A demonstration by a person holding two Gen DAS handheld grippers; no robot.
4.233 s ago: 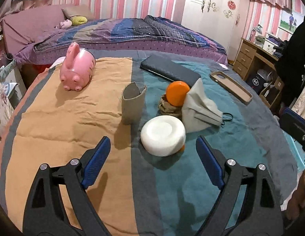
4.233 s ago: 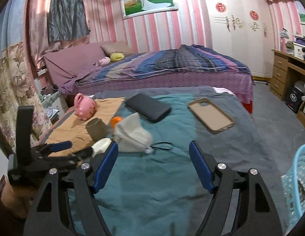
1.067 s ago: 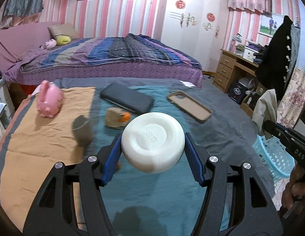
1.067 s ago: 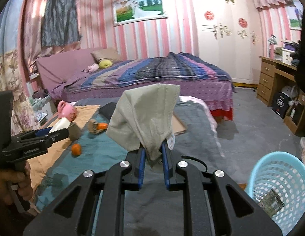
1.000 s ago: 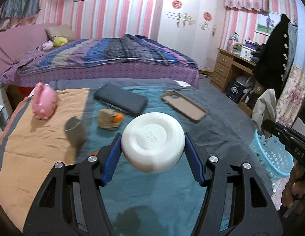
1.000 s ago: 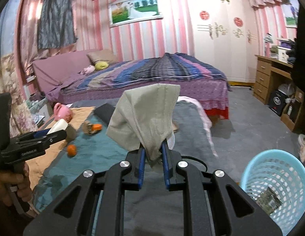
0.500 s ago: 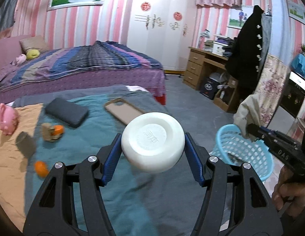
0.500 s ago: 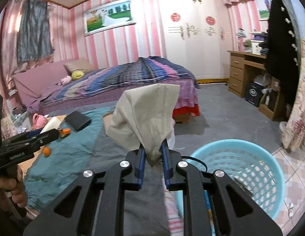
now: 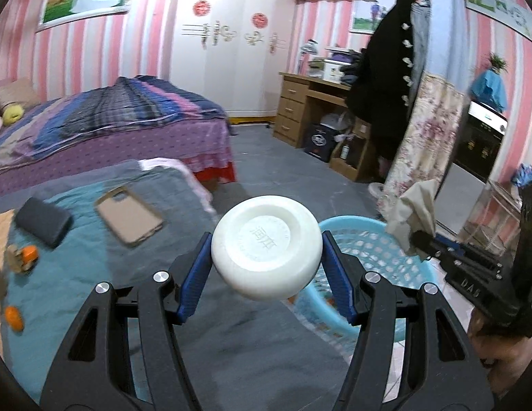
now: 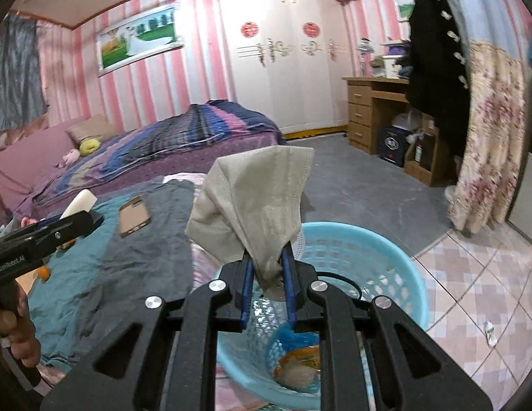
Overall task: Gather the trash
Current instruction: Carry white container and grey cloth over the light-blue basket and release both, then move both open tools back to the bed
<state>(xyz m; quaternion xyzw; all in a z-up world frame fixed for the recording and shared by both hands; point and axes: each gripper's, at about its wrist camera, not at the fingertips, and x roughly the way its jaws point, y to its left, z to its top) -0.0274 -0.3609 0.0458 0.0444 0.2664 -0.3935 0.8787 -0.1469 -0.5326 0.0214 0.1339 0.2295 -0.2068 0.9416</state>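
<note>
My left gripper (image 9: 267, 267) is shut on a round white foam bowl (image 9: 267, 246) and holds it in the air beside the near rim of a light blue laundry-style basket (image 9: 375, 250). My right gripper (image 10: 266, 274) is shut on a grey face mask (image 10: 255, 198) and holds it over the same basket (image 10: 379, 257), which has some trash at its bottom (image 10: 297, 370). In the left wrist view the right gripper with the mask (image 9: 415, 212) hangs above the basket's far right rim. In the right wrist view the left gripper (image 10: 57, 231) shows at the left.
A low surface under a teal and grey cloth (image 9: 94, 257) holds a phone case (image 9: 129, 214), a dark pouch (image 9: 43, 221), a small orange (image 9: 13, 318) and a brown wrapper with an orange piece (image 9: 24, 257). A bed (image 9: 105, 126), desk (image 9: 314, 109) and hanging coat (image 9: 389, 78) stand behind.
Both grippers have swung right, away from the cloth-covered surface, to the blue basket. The bowl and the mask stay gripped. The basket now lies right under the mask.
</note>
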